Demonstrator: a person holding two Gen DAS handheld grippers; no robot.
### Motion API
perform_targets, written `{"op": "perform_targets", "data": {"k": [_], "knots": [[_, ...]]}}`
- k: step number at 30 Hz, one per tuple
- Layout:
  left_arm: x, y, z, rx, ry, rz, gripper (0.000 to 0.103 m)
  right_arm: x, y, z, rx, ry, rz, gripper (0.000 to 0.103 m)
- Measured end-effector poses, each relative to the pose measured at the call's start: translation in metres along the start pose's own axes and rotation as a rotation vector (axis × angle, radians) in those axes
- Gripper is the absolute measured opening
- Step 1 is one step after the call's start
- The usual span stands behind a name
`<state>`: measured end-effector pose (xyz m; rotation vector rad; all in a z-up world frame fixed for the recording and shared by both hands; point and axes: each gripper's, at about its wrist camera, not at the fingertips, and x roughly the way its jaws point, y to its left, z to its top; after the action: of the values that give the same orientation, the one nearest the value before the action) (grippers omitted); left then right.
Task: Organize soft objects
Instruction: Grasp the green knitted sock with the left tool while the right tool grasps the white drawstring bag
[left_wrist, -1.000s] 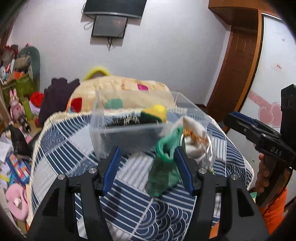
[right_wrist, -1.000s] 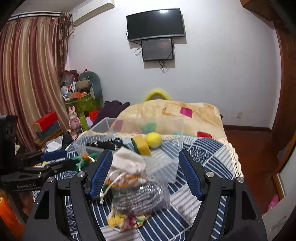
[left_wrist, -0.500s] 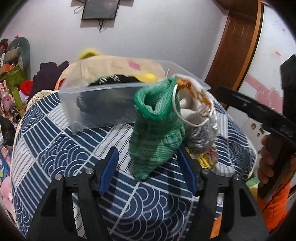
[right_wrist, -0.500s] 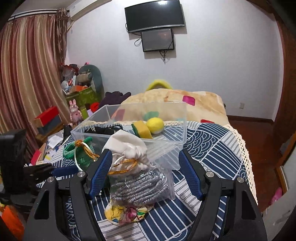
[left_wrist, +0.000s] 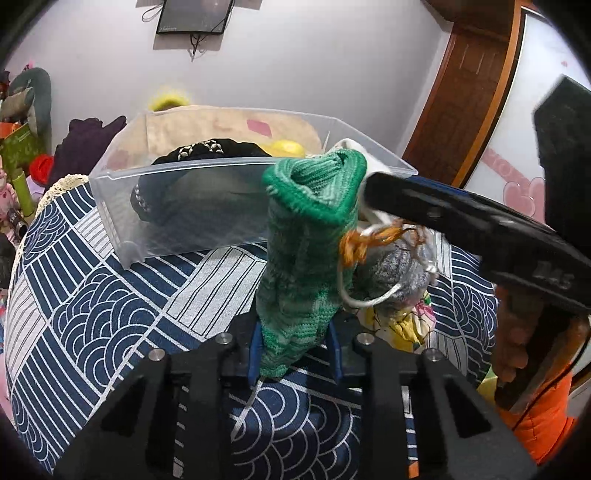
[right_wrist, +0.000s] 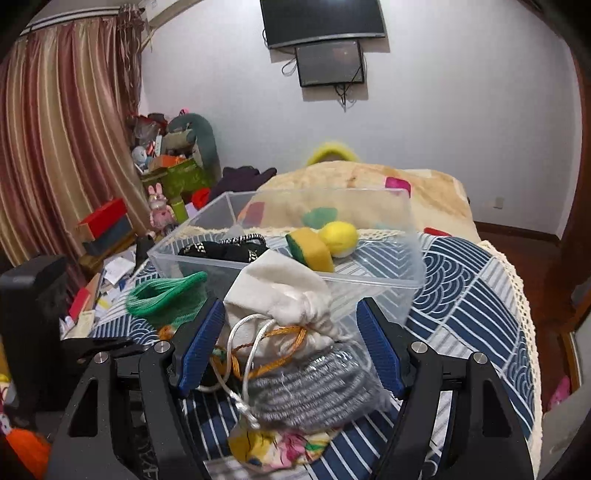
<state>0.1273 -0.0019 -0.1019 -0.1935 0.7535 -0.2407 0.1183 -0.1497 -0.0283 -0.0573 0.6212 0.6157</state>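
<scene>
My left gripper (left_wrist: 293, 349) is shut on the lower end of a green knitted pouch (left_wrist: 306, 254), which stands upright in front of a clear plastic bin (left_wrist: 184, 173). The pouch also shows at the left of the right wrist view (right_wrist: 166, 295). My right gripper (right_wrist: 290, 349) is open around a white drawstring bag (right_wrist: 280, 295) lying on a clear bag of grey cord (right_wrist: 310, 391). The bin (right_wrist: 369, 284) holds a black item (right_wrist: 225, 249), a yellow-green sponge (right_wrist: 310, 249) and a yellow ball (right_wrist: 341, 238).
The table wears a blue and white patterned cloth (left_wrist: 92, 314). A floral cloth (right_wrist: 284, 446) lies under the grey bag. A patterned bed cover (right_wrist: 369, 184) lies behind the table, with clutter and toys (right_wrist: 166, 177) at the left by the curtain.
My left gripper has closed on the green pouch and come in close to it. My right gripper has moved forward over the white bag and stays open.
</scene>
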Motion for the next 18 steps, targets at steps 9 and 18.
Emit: {"op": "perform_targets", "data": {"k": [9, 18], "knots": [[-0.021, 0.009, -0.012, -0.020, -0.057, 0.043, 0.022, 0.020, 0.002, -0.007, -0.020, 0.069, 0.011, 0.055], [-0.053, 0.032, -0.014, -0.082, -0.123, 0.087, 0.021, 0.012, 0.003, -0.009, -0.053, 0.047, 0.001, 0.032]]}}
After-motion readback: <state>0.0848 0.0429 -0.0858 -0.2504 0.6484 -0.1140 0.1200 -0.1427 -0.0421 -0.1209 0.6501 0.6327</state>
